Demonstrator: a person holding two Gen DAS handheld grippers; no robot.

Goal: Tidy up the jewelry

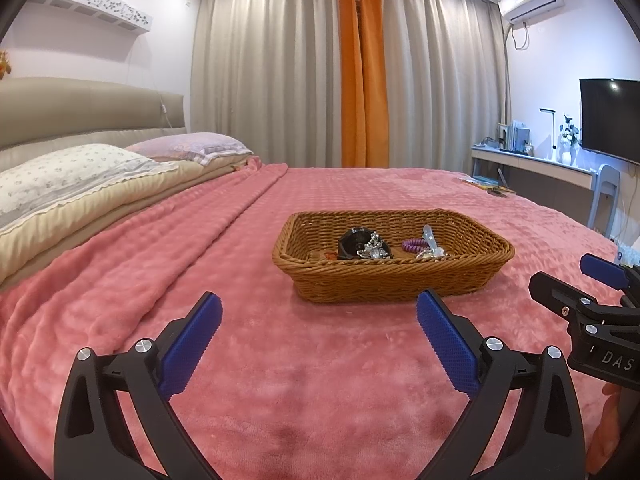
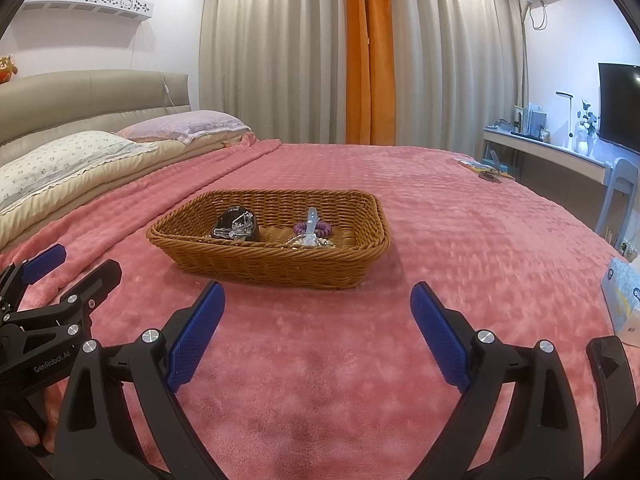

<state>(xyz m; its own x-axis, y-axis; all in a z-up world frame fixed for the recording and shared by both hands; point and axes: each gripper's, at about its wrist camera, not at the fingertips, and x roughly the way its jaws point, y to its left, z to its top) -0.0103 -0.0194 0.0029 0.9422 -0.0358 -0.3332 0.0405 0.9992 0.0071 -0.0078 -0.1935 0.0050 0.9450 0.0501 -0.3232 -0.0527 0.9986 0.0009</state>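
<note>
A brown wicker basket (image 1: 472, 272) (image 2: 200, 232) sits on the pink bedspread ahead of both grippers. Inside lie a black round item with silver jewelry on it (image 1: 362, 244) (image 2: 236, 226), a purple coil hair tie (image 1: 414, 245) (image 2: 318, 229), a clear hair clip (image 1: 430, 236) (image 2: 311, 224) and pale beaded pieces (image 2: 316, 243). My left gripper (image 1: 318, 312) is open and empty, short of the basket's near left corner. My right gripper (image 2: 318, 302) is open and empty, short of the basket's near right side. Each gripper shows at the edge of the other's view.
Pillows (image 1: 68, 176) and a padded headboard (image 1: 80, 108) lie to the left. Small items (image 2: 486, 170) rest at the bed's far right corner. A tissue box (image 2: 622, 296) and a black device (image 2: 612, 376) sit at the right. A desk (image 2: 552, 156), chair and TV stand beyond.
</note>
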